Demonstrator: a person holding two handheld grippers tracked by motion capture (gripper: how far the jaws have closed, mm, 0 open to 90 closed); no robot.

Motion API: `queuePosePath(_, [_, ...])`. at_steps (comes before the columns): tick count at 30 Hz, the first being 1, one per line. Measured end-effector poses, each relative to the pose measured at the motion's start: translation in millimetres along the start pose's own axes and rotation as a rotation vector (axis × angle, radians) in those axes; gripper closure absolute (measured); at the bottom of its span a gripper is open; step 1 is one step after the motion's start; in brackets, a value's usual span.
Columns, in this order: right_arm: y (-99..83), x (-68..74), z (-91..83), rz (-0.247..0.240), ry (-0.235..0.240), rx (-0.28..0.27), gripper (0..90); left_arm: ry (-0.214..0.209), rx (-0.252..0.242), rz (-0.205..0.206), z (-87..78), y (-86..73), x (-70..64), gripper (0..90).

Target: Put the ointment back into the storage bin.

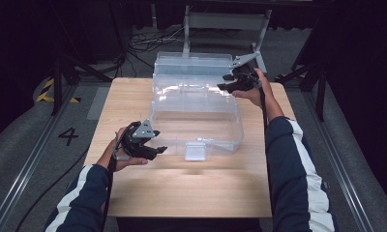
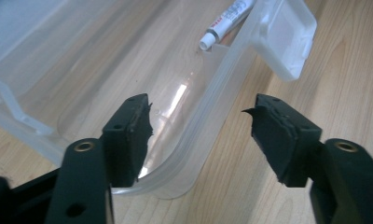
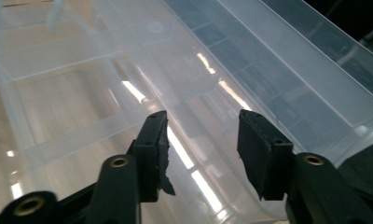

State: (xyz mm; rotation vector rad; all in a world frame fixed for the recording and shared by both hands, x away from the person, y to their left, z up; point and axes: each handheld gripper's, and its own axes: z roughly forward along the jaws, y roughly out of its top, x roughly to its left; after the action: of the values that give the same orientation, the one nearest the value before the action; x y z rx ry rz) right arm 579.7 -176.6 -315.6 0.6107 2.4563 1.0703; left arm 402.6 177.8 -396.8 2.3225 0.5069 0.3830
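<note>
A clear plastic storage box (image 1: 239,126) stands on the wooden table (image 1: 191,188), its lid (image 1: 191,63) swung open and leaning back. A white latch (image 1: 196,151) hangs at its front. My left gripper (image 1: 158,150) is at the box's near left corner. In the left gripper view it (image 2: 198,116) is open, with the corner rim (image 2: 208,116) running between the jaws. A white tube with red print (image 2: 226,21) lies inside near the latch (image 2: 289,37). My right gripper (image 1: 224,82) is at the lid's right end, open (image 3: 201,126) around the lid's edge (image 3: 208,154).
A grey metal stand (image 1: 225,21) and loose cables (image 1: 148,43) sit on the floor beyond the table. A "4" (image 1: 68,135) is marked on the floor at the left. Bare wood lies in front of the box, towards the table's near edge.
</note>
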Motion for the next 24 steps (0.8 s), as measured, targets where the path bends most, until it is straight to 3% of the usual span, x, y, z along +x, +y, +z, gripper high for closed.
queuePosePath(8, [1.9, 0.0, -2.8, -0.012, 0.006, 0.016, 63.8, -0.043, 0.035, 0.016, 12.6, 1.7, 3.5, 49.5])
queuePosePath(11, [3.5, 0.3, -4.1, -0.022, 0.018, 0.032, 66.2, -0.061, 0.051, 0.035, 16.9, 3.1, 4.3, 58.4])
queuePosePath(13, [4.3, -0.8, -5.8, -0.022, 0.036, 0.045, 68.2, -0.037, 0.076, 0.063, 19.2, 5.4, 4.3, 65.3])
queuePosePath(14, [4.4, -1.1, -6.4, -0.025, 0.039, 0.05, 68.6, -0.043, 0.079, 0.069, 19.9, 6.2, 4.7, 67.9])
queuePosePath(20, [8.0, 2.0, -6.7, -0.064, 0.022, 0.087, 69.7, -0.068, 0.105, 0.093, 25.9, 10.6, 6.1, 70.1])
queuePosePath(24, [10.0, 3.4, -6.8, -0.084, 0.02, 0.103, 70.4, -0.112, 0.121, 0.095, 28.4, 13.8, 9.6, 73.0])
